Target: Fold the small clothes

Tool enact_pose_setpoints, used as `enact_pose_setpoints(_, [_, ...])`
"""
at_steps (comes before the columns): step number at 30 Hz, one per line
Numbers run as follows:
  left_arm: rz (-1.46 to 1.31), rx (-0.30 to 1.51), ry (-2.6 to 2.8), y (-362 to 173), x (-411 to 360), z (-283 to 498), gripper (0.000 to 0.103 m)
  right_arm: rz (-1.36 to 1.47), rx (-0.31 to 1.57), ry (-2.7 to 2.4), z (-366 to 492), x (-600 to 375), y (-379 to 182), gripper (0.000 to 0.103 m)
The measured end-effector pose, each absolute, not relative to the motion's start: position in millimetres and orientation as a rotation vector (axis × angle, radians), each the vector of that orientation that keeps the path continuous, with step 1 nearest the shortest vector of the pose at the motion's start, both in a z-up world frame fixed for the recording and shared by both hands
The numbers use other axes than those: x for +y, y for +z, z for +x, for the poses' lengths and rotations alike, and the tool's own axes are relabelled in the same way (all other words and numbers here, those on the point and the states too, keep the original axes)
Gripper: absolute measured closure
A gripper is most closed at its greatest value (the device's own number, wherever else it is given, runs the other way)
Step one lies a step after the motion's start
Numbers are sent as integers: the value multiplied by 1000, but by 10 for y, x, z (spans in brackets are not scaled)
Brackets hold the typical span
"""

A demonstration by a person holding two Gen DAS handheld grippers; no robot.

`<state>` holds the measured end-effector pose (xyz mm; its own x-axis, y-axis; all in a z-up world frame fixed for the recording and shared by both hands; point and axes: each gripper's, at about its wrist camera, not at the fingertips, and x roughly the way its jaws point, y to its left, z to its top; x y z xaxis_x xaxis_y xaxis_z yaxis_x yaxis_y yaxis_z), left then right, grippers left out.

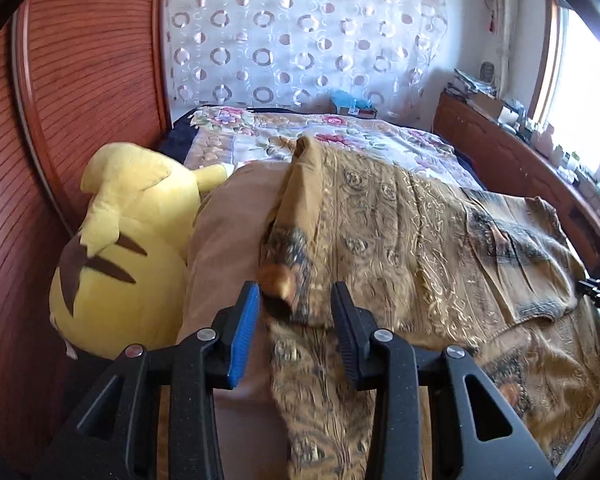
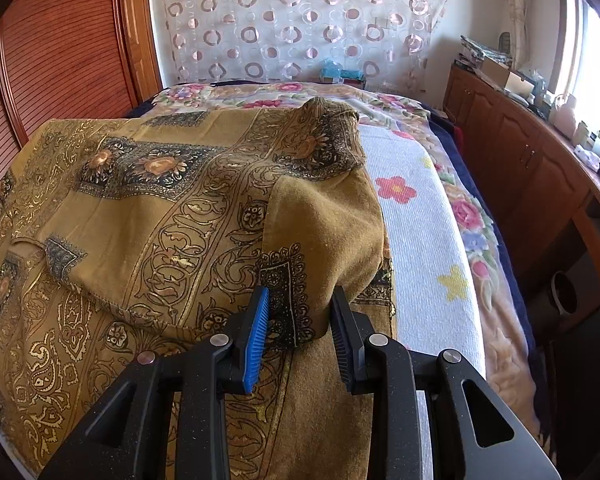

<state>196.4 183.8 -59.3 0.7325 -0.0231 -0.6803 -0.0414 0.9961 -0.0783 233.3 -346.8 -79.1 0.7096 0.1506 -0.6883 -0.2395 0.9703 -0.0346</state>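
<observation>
A mustard-gold garment (image 1: pixel 400 232) with black and gold paisley print lies spread over the bed; it also fills the left of the right wrist view (image 2: pixel 148 208). My left gripper (image 1: pixel 296 300) is open, its jaws astride a folded left edge of the garment. My right gripper (image 2: pixel 300 304) is open too, its jaws on either side of a turned-over flap at the garment's right edge, whose plain underside (image 2: pixel 324 224) shows. Whether the pads touch the cloth I cannot tell.
A yellow plush toy (image 1: pixel 128 240) lies at the garment's left, against a wooden headboard (image 1: pixel 80 80). A floral blanket (image 2: pixel 424 216) covers the bed to the right. A wooden cabinet (image 2: pixel 532 160) with clutter runs along the window side.
</observation>
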Motion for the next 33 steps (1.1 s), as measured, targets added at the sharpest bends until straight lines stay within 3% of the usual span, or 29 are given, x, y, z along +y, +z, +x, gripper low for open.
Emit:
enact_pose_setpoints(8, [-10, 825, 14, -743, 1770, 2268, 80, -129, 751, 216, 2328, -3477, -788, 72])
enact_pose_setpoints(10, [0, 835, 11, -777, 1780, 2282, 98, -129, 750, 215, 2326, -3486, -784, 72])
enact_pose_setpoints(12, [6, 826, 4, -763, 1769, 2245, 101, -117, 751, 217, 2327, -3504, -781, 72])
enact_pose_setpoints(15, [21, 791, -6, -673, 1723, 2145, 101, -104, 741, 234, 2328, -3544, -756, 97])
enact_pose_setpoints(16, [21, 779, -5, -634, 1715, 2119, 101, -102, 729, 241, 2312, -3546, -742, 99])
enact_pose_setpoints(24, [1, 666, -82, -105, 1570, 1713, 101, -29, 581, 279, 2000, -3637, -319, 101])
enact_pose_setpoints(33, [-55, 590, -157, 111, 1571, 1091, 101, -19, 519, 325, 1442, -3832, -89, 101])
